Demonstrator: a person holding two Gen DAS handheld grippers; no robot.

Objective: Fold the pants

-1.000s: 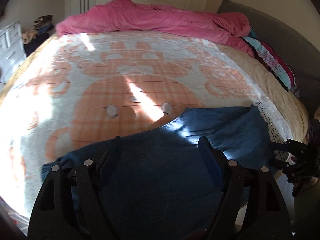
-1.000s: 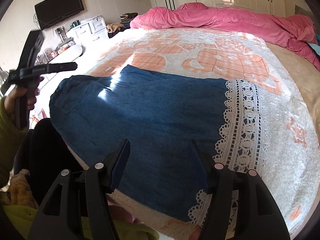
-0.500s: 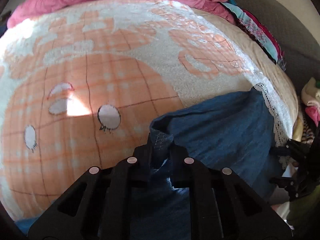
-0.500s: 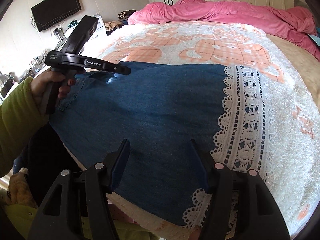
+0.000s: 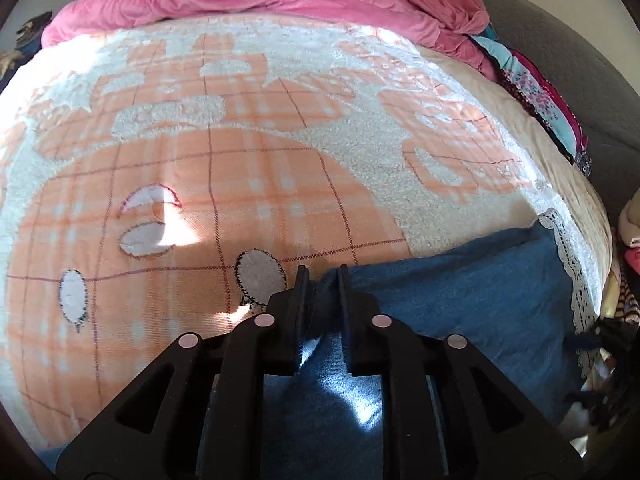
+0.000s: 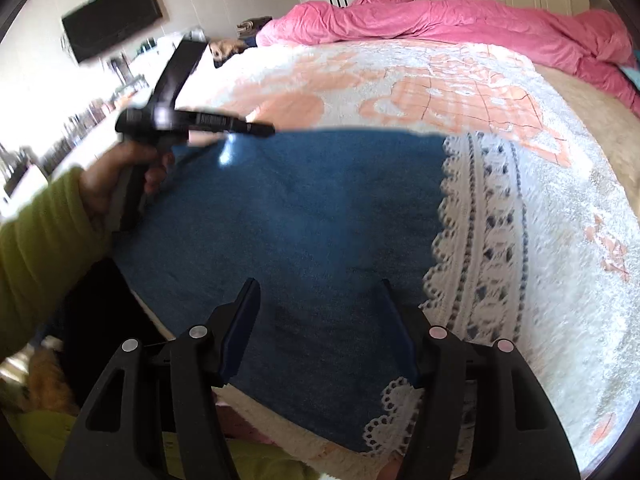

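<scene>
The blue denim pants [image 6: 304, 216] lie flat on the bed near its front edge, with white lace trim [image 6: 492, 248] along their right end. My left gripper [image 5: 320, 280] is shut on the far edge of the pants [image 5: 460, 292]; it also shows in the right wrist view [image 6: 224, 124], held in a hand at the pants' far left edge. My right gripper [image 6: 316, 292] is open and empty, low over the near part of the pants.
An orange and white patterned blanket [image 5: 208, 152] covers the bed. A pink duvet [image 6: 460, 20] is bunched along the far side. A grey headboard [image 5: 560, 60] and folded clothes [image 5: 536, 96] are at the right. A wall TV [image 6: 112, 20] and dresser stand at the left.
My left gripper came down onto the far edge of the pants and shut on it, then pushed a little farther over the blanket. My right gripper stayed open and moved closer over the pants.
</scene>
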